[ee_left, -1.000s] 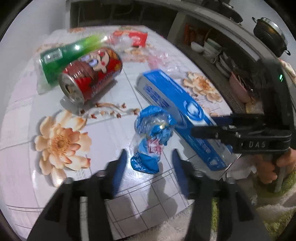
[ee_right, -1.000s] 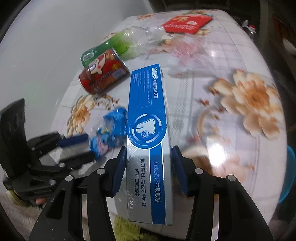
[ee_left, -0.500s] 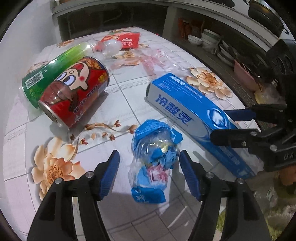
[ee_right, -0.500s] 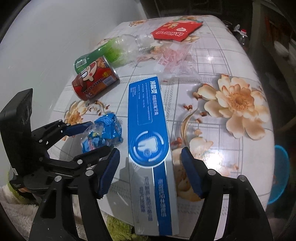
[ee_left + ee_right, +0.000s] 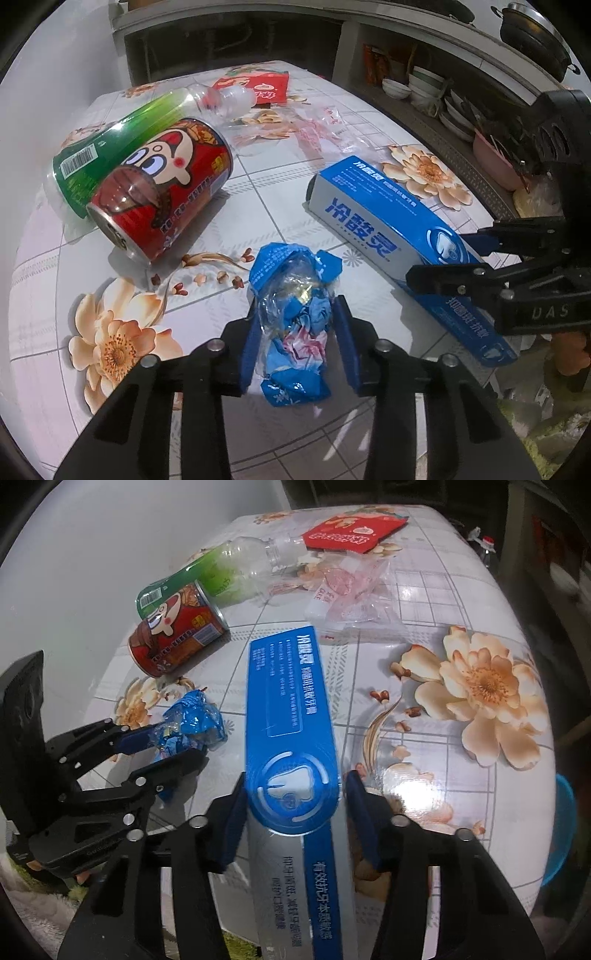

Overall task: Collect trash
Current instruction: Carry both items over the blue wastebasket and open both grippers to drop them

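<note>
**Both grippers closing on trash at the near edge of the table**

The left gripper (image 5: 295, 338) is pointing down at the crumpled blue wrapper (image 5: 295, 317), which is lying near the near edge of the flowered table (image 5: 258, 192). The wrapper is sitting between the two blue pads, and the jaws have just been closing; both pads are now pressing on its sides.

The right gripper (image 5: 295, 812) is standing over the blue toothpaste box (image 5: 291, 738) (its near end is reaching past the table edge). The box is lying between the jaws, which have just been closing too. The left pad is touching the box, but the right pad is showing a thin gap, so I cannot tell if it is gripping.

Toward the far left of the table, a red can (image 5: 162, 188) is lying beside a green bottle (image 5: 122, 144).
</note>
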Tool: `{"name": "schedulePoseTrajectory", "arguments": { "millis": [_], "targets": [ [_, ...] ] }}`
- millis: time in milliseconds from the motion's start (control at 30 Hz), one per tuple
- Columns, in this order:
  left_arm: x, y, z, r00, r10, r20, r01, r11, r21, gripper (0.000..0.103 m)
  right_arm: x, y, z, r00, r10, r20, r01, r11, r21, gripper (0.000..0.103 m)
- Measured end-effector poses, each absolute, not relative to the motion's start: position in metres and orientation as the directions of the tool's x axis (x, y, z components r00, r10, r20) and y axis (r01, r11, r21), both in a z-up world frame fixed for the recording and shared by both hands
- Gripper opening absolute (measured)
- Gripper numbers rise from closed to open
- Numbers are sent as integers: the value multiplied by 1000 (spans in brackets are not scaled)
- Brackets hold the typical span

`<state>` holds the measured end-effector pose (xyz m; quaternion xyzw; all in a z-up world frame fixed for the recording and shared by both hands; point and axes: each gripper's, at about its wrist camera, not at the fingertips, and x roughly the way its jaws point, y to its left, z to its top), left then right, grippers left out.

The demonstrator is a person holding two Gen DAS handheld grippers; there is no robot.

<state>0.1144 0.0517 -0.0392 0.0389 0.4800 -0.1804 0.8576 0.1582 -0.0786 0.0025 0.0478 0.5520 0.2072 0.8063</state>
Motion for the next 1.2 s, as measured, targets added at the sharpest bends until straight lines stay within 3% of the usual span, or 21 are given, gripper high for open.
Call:
{"name": "schedulePoseTrajectory", "arguments": {
  "millis": [333,733,1200],
  "targets": [
    [110,60,-31,468,-304,-830,327,932,-156,30,141,-94,8,319,417,-851,-238,904,354,46],
    [95,45,-5,471,-366,-803,377,906,-192,29,102,-134,22,376,530,-760,-168,846,507,45],
    [113,-62,31,369,-532,-762,605,760,-238,29,51,-257,34,602,505,-618,82,731,677,45]
  ]
}}
